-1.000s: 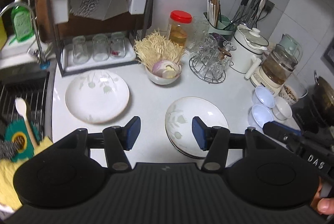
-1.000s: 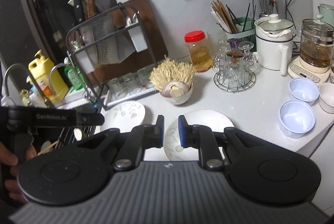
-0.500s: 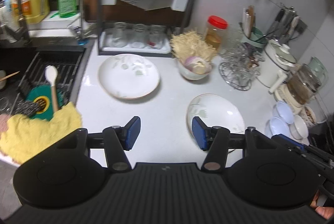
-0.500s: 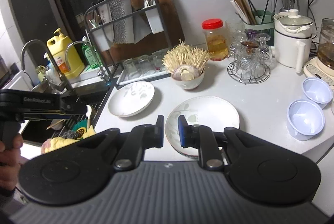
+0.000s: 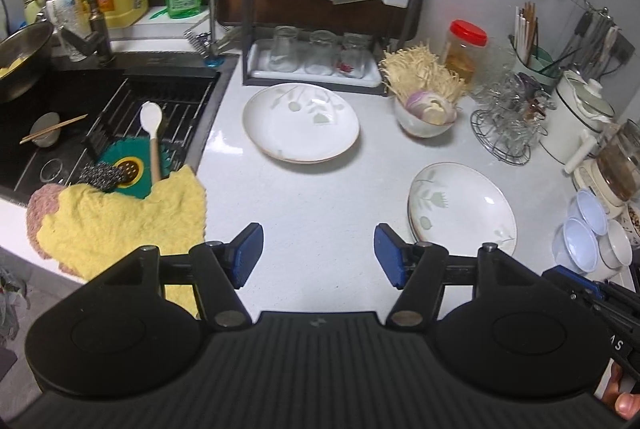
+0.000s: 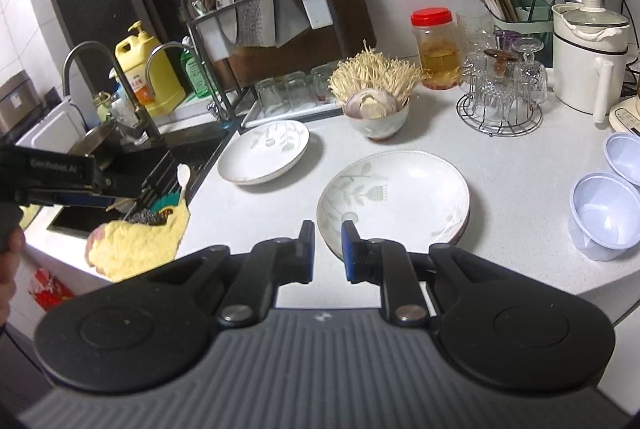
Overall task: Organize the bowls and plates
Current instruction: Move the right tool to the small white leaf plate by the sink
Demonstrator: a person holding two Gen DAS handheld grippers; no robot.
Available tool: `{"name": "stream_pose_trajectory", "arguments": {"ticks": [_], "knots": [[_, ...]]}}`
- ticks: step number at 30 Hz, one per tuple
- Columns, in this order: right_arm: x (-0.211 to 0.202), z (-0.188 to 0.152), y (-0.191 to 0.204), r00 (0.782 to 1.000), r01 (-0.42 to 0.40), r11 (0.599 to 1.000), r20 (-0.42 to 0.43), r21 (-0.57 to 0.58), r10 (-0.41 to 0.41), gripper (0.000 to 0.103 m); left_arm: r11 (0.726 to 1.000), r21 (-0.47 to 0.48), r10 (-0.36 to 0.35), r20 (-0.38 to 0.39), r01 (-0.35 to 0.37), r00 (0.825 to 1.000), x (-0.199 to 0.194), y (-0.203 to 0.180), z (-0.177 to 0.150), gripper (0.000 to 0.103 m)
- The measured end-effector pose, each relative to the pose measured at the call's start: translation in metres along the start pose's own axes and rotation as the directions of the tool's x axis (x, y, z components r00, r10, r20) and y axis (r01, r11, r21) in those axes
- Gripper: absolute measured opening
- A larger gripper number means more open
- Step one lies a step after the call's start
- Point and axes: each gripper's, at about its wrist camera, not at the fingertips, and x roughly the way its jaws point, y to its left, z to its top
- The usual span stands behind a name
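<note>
One white flowered plate [image 5: 300, 123] [image 6: 264, 157] lies alone in front of the dish rack. A short stack of like plates [image 5: 464, 207] [image 6: 394, 195] sits nearer the counter's front edge. My left gripper [image 5: 318, 237] hovers above bare counter between the two; its jaws are opening, with nothing between them. My right gripper [image 6: 327, 229] is shut and empty, just before the near rim of the stack. A bowl of mushrooms and onion [image 5: 420, 121] [image 6: 378, 123] stands behind the stack. Pale plastic bowls [image 5: 578, 241] [image 6: 604, 217] sit at the right.
A sink [image 5: 100, 133] with a spoon and scrubbers lies at the left, a yellow cloth [image 5: 120, 221] draped over its corner. At the back stand a dish rack [image 5: 332, 29] with glasses, a red-lidded jar [image 6: 436, 49], a wire stand of glasses [image 6: 500, 97] and a white pot [image 6: 584, 53].
The left gripper's view swung left, bringing the sink and cloth in, and its jaws spread wider. The right gripper sank closer to the stacked plates.
</note>
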Motion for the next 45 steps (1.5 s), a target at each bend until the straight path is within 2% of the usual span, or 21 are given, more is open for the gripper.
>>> {"name": "stream_pose_trajectory", "arguments": {"ticks": [8, 10, 11, 12, 14, 19, 29, 45], "knots": [[-0.002, -0.004, -0.004, 1.0, -0.015, 1.0, 0.004, 0.01, 0.015, 0.019, 0.999, -0.034, 0.006, -0.04, -0.007, 0.999, 0.01, 0.001, -0.011, 0.069], [0.001, -0.001, -0.004, 1.0, -0.008, 1.0, 0.007, 0.013, 0.008, 0.034, 1.0, -0.03, 0.005, -0.05, -0.006, 0.999, 0.016, 0.0, -0.009, 0.071], [0.002, 0.0, -0.005, 1.0, -0.009, 1.0, 0.014, 0.019, 0.009, 0.053, 1.0, -0.029, 0.001, -0.054, -0.002, 0.999, 0.019, 0.0, -0.007, 0.071], [0.003, 0.001, -0.006, 1.0, -0.012, 1.0, 0.024, 0.026, 0.011, 0.067, 1.0, -0.029, -0.004, -0.055, 0.003, 0.998, 0.022, 0.001, -0.005, 0.073], [0.008, 0.004, -0.006, 0.999, -0.015, 0.999, 0.033, 0.032, 0.014, 0.072, 1.0, -0.024, -0.014, -0.057, 0.013, 0.998, 0.028, 0.003, 0.0, 0.075], [0.03, 0.016, -0.001, 1.0, -0.005, 0.999, 0.005, 0.043, 0.004, 0.072, 0.999, -0.018, -0.046, -0.067, 0.045, 0.997, 0.051, 0.012, 0.019, 0.079], [0.091, 0.05, 0.016, 0.999, 0.002, 0.998, -0.037, 0.059, 0.0, 0.072, 0.996, -0.023, -0.089, -0.113, 0.087, 0.99, 0.123, 0.043, 0.064, 0.08], [0.223, 0.093, 0.049, 0.989, 0.022, 0.996, -0.147, 0.082, -0.01, 0.071, 0.989, -0.022, -0.15, -0.176, 0.148, 0.973, 0.246, 0.116, 0.137, 0.08]]}}
